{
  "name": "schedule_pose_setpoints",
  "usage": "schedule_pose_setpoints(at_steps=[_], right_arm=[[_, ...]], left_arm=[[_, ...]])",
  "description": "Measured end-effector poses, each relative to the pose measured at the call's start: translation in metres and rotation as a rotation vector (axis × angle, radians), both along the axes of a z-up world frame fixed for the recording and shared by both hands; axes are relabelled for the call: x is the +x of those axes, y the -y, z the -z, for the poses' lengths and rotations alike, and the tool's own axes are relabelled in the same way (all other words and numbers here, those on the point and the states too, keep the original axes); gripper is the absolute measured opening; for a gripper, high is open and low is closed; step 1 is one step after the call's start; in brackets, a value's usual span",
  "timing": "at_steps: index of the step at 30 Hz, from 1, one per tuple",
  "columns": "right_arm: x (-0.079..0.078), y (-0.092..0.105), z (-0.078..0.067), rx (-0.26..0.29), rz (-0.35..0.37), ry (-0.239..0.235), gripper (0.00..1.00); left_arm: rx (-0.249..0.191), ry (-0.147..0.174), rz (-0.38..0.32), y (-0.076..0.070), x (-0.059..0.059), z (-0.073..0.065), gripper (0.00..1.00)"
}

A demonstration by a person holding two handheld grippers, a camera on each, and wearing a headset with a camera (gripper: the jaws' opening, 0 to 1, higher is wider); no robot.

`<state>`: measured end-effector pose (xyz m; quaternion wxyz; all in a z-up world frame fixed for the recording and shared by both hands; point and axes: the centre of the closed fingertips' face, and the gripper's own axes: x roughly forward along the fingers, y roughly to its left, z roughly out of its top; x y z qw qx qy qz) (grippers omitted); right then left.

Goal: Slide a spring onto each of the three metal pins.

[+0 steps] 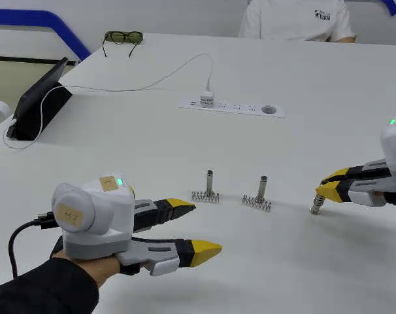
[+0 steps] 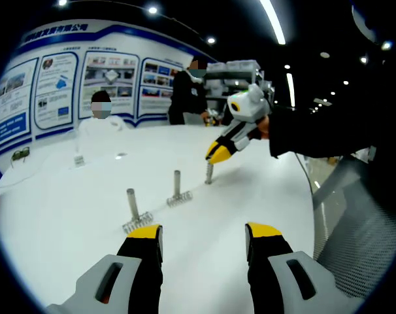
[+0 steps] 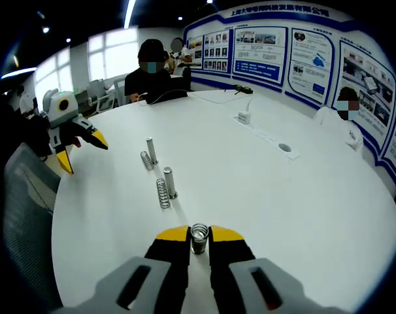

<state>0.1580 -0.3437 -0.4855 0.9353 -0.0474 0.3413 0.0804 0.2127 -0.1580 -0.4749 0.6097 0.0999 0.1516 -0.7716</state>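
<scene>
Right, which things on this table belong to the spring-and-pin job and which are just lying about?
Job: left pin, left spring, middle pin, middle spring, upright spring between the right gripper's jaws, left gripper.
Lying about: glasses, power strip, charger, black tablet.

Head view: from your headset, facing forward and down across the white surface [image 1: 185, 137]. Your left tool [image 1: 204, 229] sits near at lower left, your right tool [image 1: 321, 186] at the right edge, and the row of pins [image 1: 263, 186] at middle distance.
Left gripper view: low over the surface, facing along its own jaws toward the pins, with your right tool beyond them.
Right gripper view: the nearest of the three, close over the spring [image 3: 198, 237] between its jaws, facing back along the row to your left tool.
Shared: all three views take in the pins; the two gripper views face each other.
</scene>
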Motion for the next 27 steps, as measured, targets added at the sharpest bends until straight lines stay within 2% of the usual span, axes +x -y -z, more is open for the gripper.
schedule_pose_setpoints(at_steps=[19, 27], right_arm=[[-0.001, 0.001, 0.016, -0.002, 0.000, -0.024, 0.12], [-0.001, 0.001, 0.015, -0.005, -0.003, -0.027, 0.13]], left_arm=[[0.012, -0.005, 0.001, 0.001, -0.003, 0.004, 0.51], [0.008, -0.004, 0.001, 0.001, -0.003, 0.001, 0.52]])
